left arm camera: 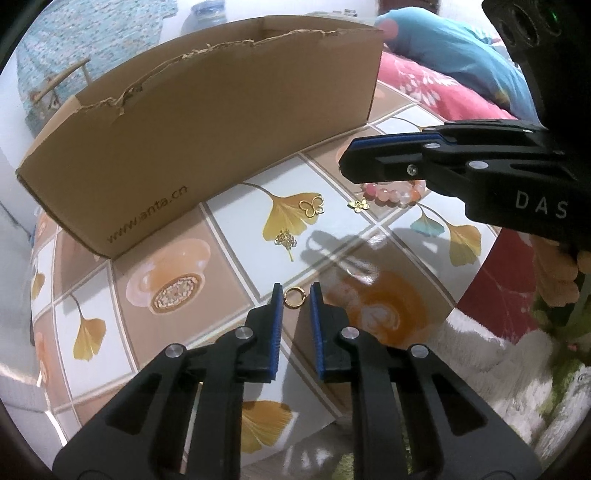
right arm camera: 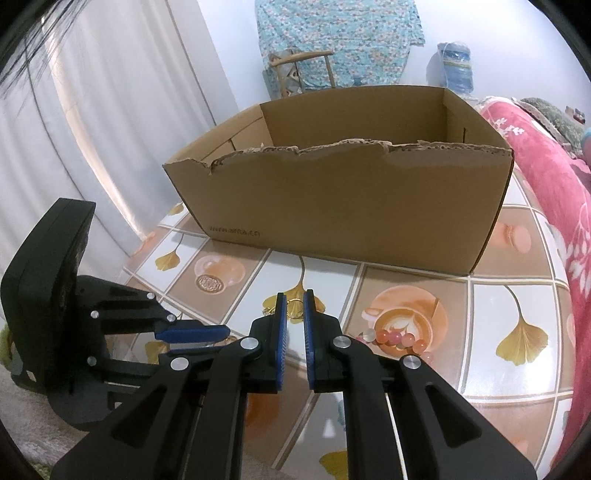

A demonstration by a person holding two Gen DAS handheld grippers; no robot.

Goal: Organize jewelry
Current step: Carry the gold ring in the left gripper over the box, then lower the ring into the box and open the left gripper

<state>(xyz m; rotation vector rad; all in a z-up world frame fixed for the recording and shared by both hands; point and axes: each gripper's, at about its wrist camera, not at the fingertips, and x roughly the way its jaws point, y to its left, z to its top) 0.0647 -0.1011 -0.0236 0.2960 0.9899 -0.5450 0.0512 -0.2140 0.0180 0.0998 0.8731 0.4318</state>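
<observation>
Gold ring (left arm camera: 294,297) on the tablecloth (left arm camera: 236,206) between spread left gripper (left arm camera: 295,295) fingers, near cardboard box (left arm camera: 207,129), right gripper (right arm camera: 294,306) narrowly parted, pinching nothing.

White curtain (right arm camera: 74,129) left of bench (right arm camera: 491,306), light glowing through. Chair (right arm camera: 299,70) under teal cloth (right arm camera: 340,33) at far wall. Pink blanket (right arm camera: 546,177) along right edge.

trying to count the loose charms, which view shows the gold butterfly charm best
The left wrist view: the gold butterfly charm lies in plain sight on the tablecloth before the cardboard box. In the right wrist view I cannot pick it out.
</observation>
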